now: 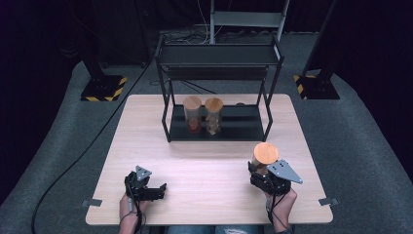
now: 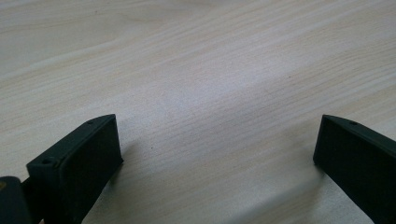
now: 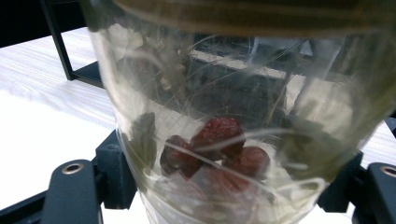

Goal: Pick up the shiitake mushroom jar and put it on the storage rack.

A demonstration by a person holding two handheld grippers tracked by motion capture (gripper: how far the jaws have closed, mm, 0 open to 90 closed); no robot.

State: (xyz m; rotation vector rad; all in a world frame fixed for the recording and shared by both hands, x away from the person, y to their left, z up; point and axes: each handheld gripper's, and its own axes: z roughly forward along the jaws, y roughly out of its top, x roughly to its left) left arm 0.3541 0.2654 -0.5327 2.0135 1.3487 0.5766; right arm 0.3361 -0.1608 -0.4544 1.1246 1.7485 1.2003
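Observation:
A clear glass jar (image 1: 264, 158) with a round wooden lid stands at the table's right front. My right gripper (image 1: 260, 171) is shut on it. In the right gripper view the jar (image 3: 233, 116) sits between both jaws, and dark red dried fruits (image 3: 217, 149) lie at its bottom. My left gripper (image 1: 158, 189) rests low at the table's left front, open, with bare wood between its jaws (image 2: 217, 149). Two more wooden-lidded jars (image 1: 192, 113) (image 1: 213, 115) stand side by side on the bottom shelf of a black metal rack (image 1: 272, 51).
The rack stands at the back middle of the wooden table (image 1: 146, 136), its upper shelf bare. Black stands with yellow-striped bases (image 1: 103, 87) (image 1: 316, 85) sit on the grey floor at both back corners. A cable (image 1: 83, 151) trails along the floor at the left.

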